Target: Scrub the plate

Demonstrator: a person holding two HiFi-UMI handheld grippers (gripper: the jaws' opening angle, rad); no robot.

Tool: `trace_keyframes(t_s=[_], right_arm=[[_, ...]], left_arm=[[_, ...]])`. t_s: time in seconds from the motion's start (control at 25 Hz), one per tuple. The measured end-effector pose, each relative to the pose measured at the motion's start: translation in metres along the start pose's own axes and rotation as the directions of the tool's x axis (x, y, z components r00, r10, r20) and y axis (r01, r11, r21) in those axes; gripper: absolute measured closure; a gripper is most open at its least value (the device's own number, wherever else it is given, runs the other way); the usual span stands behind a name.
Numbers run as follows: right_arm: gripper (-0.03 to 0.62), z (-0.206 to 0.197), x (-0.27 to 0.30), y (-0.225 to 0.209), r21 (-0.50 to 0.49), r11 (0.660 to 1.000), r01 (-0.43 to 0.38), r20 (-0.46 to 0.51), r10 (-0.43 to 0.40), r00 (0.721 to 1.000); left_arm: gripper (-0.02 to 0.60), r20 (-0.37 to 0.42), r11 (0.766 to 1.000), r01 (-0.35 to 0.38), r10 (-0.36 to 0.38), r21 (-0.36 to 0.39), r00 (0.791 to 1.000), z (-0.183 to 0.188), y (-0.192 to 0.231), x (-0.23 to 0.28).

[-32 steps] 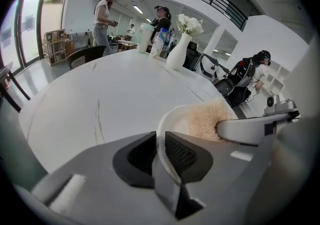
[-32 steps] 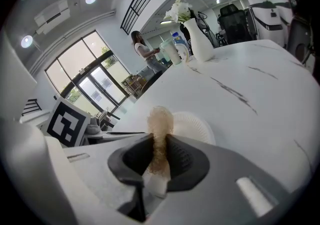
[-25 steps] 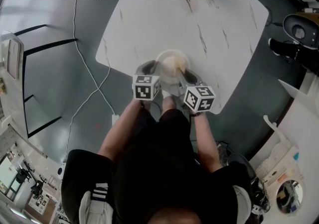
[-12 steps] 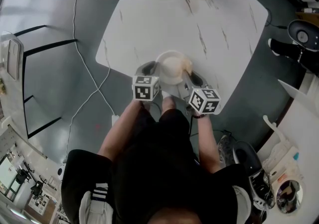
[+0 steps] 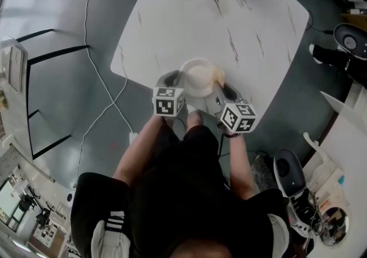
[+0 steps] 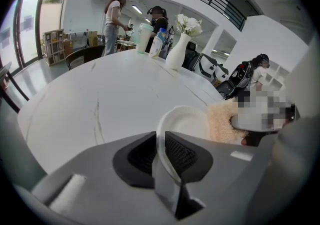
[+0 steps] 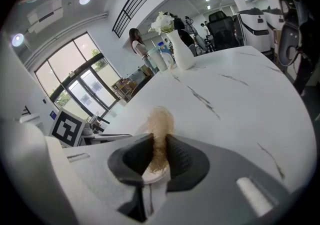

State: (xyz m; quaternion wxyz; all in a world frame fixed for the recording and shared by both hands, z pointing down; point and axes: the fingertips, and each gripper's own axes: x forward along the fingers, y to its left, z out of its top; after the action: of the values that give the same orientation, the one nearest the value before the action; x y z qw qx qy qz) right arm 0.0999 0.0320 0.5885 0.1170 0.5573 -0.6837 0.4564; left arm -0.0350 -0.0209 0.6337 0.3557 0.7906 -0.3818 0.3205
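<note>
We've got the left hand-held gripper (image 6: 161,143) pinched on the white plate's (image 6: 187,124) rim so it stays put (near edge of the marble surface (image 5: 229,16)). The right hand-held gripper (image 7: 159,151) clamps a tan scrub pad (image 7: 160,121) at the plate's right rim.

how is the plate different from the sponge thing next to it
The plate is white and smooth; the sponge is tan and fuzzy. The plate is a broad round disc; the sponge is a smaller lump. The plate is clamped by its rim in the left gripper; the sponge is pinched in the right gripper. Both are gripped, and the sponge sits at the plate's right rim.
</note>
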Motion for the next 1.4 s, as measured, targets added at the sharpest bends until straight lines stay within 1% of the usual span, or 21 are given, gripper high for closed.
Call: trace_keyframes(t_s=[0.4, 0.52, 0.92, 1.2, 1.4], right_arm=[[0.525, -0.001, -0.001, 0.003, -0.005, 1.000, -0.015, 0.006, 0.016, 1.000], [0.525, 0.002, -0.002, 0.011, -0.017, 0.999, -0.043, 0.020, 0.043, 0.999], [0.525, 0.019, -0.005, 0.040, -0.064, 0.994, -0.089, 0.056, 0.092, 0.994], [0.525, 0.006, 0.007, 0.068, -0.073, 0.986, -0.151, 0.023, 0.153, 0.988], [0.525, -0.003, 0.016, 0.080, -0.048, 0.983, -0.180, 0.000, 0.180, 0.984]], left_arm=[[0.518, 0.003, 1.000, -0.002, 0.002, 0.004, 1.000, -0.002, 0.000, 0.001], [0.518, 0.007, 1.000, 0.001, -0.001, 0.001, 1.000, -0.001, -0.001, 0.002], [0.518, 0.011, 1.000, -0.001, 0.001, 0.004, 1.000, 0.000, -0.001, 0.001], [0.518, 0.022, 1.000, 0.000, -0.001, 0.010, 1.000, 0.001, -0.001, 0.001], [0.518, 0.018, 1.000, 0.001, -0.001, 0.010, 1.000, 0.001, 0.000, 0.000]])
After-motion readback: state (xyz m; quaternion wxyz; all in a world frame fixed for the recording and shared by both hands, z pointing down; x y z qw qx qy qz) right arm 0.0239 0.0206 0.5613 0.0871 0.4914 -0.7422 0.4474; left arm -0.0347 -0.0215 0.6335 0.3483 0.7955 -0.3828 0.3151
